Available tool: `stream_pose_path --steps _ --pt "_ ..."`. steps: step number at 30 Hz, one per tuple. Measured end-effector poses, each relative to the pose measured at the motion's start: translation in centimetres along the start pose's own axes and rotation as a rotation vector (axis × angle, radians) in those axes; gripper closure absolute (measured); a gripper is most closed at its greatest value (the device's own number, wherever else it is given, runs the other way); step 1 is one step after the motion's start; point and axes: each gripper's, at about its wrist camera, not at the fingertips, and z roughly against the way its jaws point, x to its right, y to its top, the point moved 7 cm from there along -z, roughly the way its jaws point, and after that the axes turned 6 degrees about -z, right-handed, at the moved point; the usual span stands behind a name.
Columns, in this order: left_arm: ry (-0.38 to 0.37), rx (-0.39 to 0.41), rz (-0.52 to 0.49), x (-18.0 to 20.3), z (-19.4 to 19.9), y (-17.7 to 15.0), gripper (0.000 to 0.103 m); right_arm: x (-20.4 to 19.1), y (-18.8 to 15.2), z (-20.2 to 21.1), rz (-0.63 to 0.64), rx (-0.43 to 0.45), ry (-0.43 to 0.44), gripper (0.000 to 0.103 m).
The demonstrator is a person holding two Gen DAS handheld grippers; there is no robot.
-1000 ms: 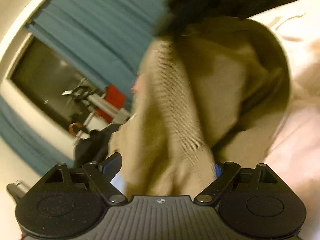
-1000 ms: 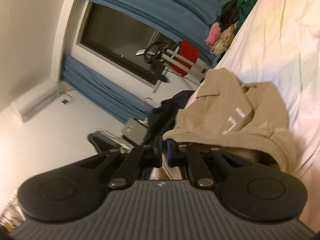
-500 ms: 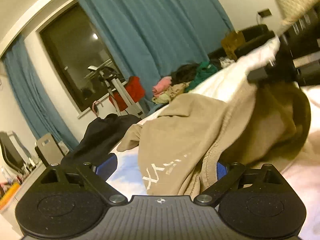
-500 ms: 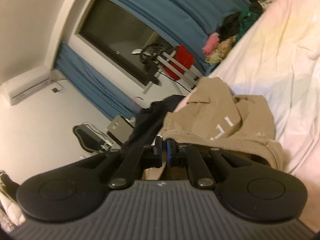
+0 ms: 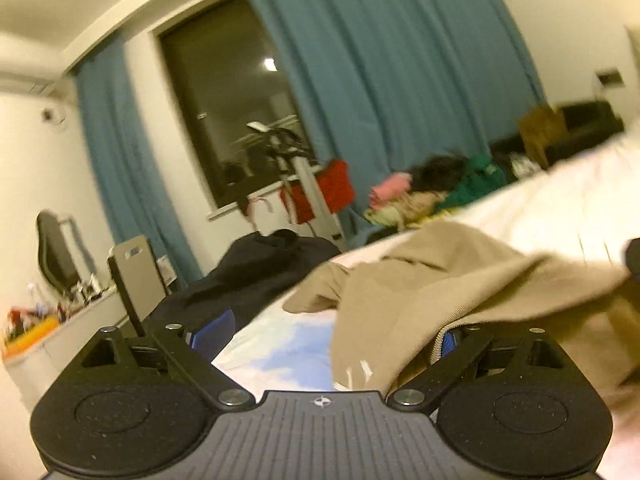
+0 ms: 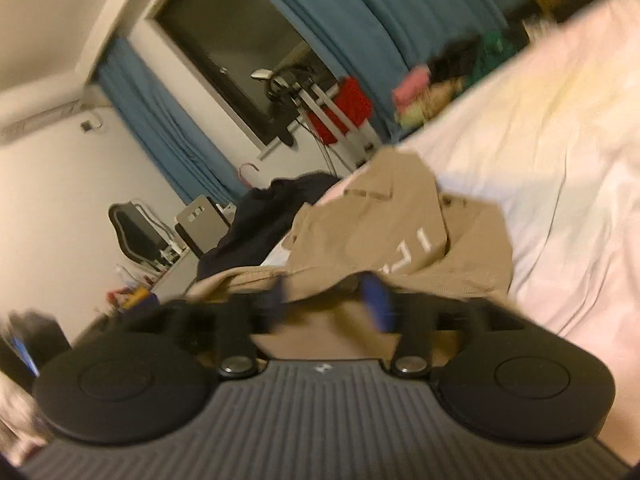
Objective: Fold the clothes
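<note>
A tan sweatshirt (image 6: 404, 232) with white lettering lies crumpled on the pale bed sheet (image 6: 560, 128). My right gripper (image 6: 326, 302) is close over its ribbed hem. Its jaws are opening, blurred by motion, and the hem lies loose between the blue pads (image 6: 376, 304). In the left wrist view the same sweatshirt (image 5: 440, 280) spreads across the bed. My left gripper (image 5: 328, 338) is open wide. A fold of the cloth drapes over its right finger (image 5: 444, 344) without being pinched, and the left finger (image 5: 212, 332) is free.
A dark garment (image 5: 256, 272) is heaped at the bed's left edge. A pile of coloured clothes (image 5: 432, 188) sits at the far end. An exercise bike (image 5: 296, 184) stands by the dark window, between blue curtains. A chair (image 5: 56, 256) and cluttered desk are at left.
The right gripper's jaws have sprung apart and let go of the hem they were pinching. The left gripper has rolled upright and risen, and the sweatshirt has dropped from hanging onto the bed.
</note>
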Motion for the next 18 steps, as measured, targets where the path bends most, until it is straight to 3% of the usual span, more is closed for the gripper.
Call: stream_pose_path --steps 1,3,7,9,11,18 --pt "-0.001 -0.004 0.024 -0.6 -0.1 0.1 0.006 -0.4 0.3 0.7 0.026 0.024 0.005 0.014" --pt "-0.003 -0.011 0.065 -1.6 -0.1 0.4 0.006 -1.0 1.0 2.1 0.08 0.074 -0.002 0.016" --pt "-0.006 -0.017 0.138 -3.2 0.9 0.8 0.006 -0.8 1.8 3.8 0.217 0.126 -0.137 0.016" --pt "-0.01 -0.023 0.167 -3.9 0.8 0.9 0.006 -0.2 1.5 3.6 0.271 0.092 -0.224 0.015" --pt "-0.011 -0.025 0.182 -4.5 0.6 1.0 0.006 0.4 0.5 2.7 0.284 0.024 -0.256 0.015" --pt "-0.016 -0.047 0.207 -5.5 0.0 0.9 0.006 0.1 -4.5 -0.6 0.303 -0.239 -0.21 0.017"
